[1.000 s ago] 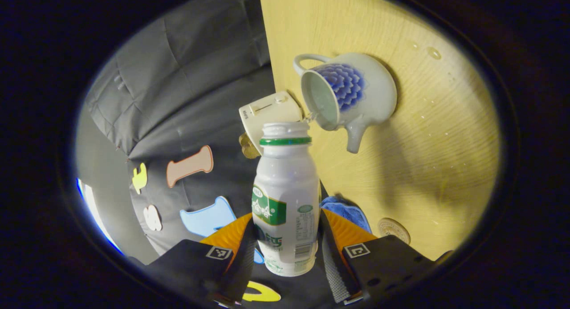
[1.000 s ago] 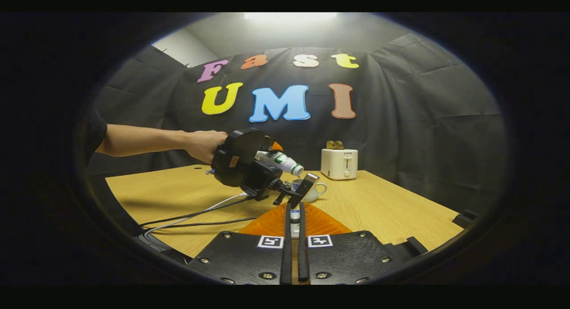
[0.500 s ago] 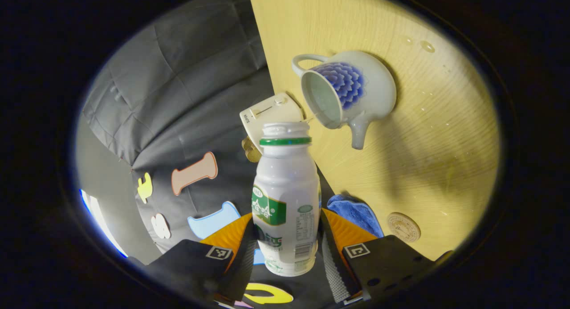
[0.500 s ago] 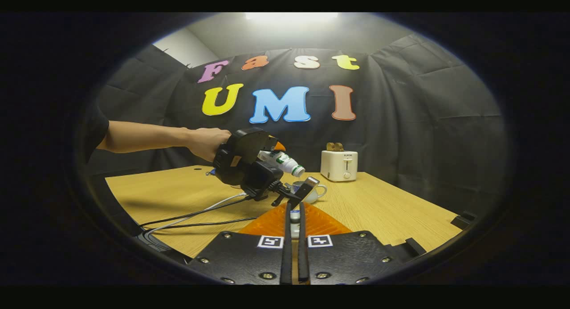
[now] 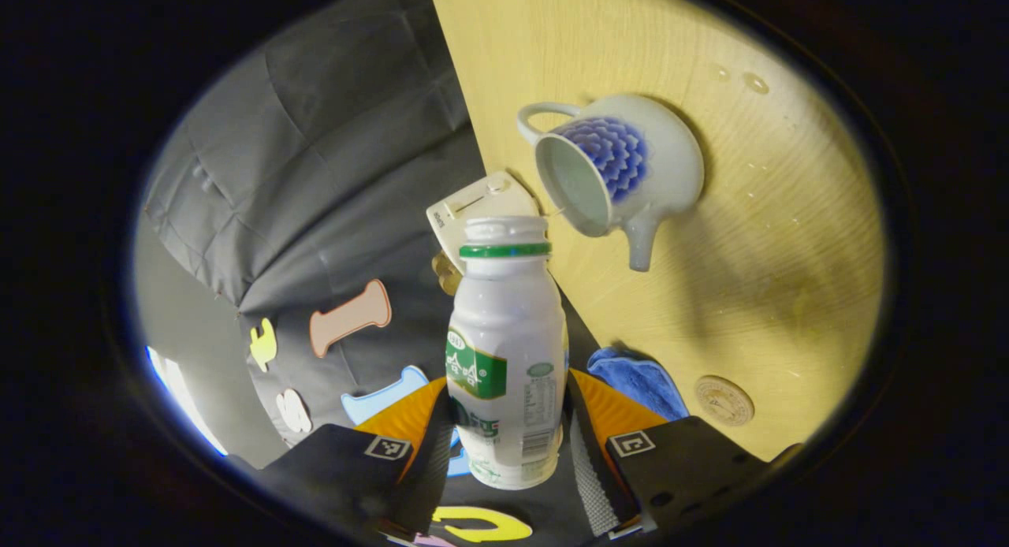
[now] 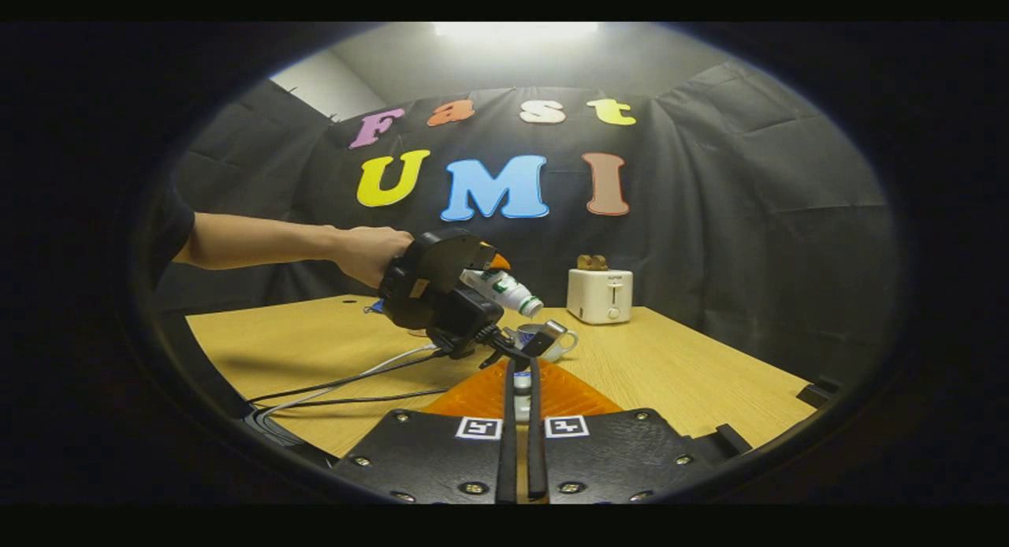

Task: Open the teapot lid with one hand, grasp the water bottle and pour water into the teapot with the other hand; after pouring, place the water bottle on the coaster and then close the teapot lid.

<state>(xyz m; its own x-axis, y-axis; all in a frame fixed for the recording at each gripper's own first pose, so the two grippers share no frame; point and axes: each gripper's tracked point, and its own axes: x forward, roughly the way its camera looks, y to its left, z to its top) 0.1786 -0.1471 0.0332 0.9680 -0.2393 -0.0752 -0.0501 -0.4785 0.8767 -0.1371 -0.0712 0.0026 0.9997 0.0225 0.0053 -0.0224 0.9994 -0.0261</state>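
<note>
Above the tabletop (image 5: 757,240), my left tool (image 5: 508,452) grips the water bottle (image 5: 506,350), tilted mouth-first toward the open teapot (image 5: 623,173). My right tool (image 6: 520,389) pinches the small lid (image 6: 522,380); coaster (image 5: 724,400) lies well apart.

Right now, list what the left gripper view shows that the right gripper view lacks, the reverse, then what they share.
Left gripper view: the coaster, the blue cloth, the teapot with its open mouth, and the left tongs shut on the bottle up close.
Right gripper view: a hand and forearm, cables on the table, and the right tongs pinching a small piece, likely the lid.
Shared: bottle, teapot, toaster, table.
</note>
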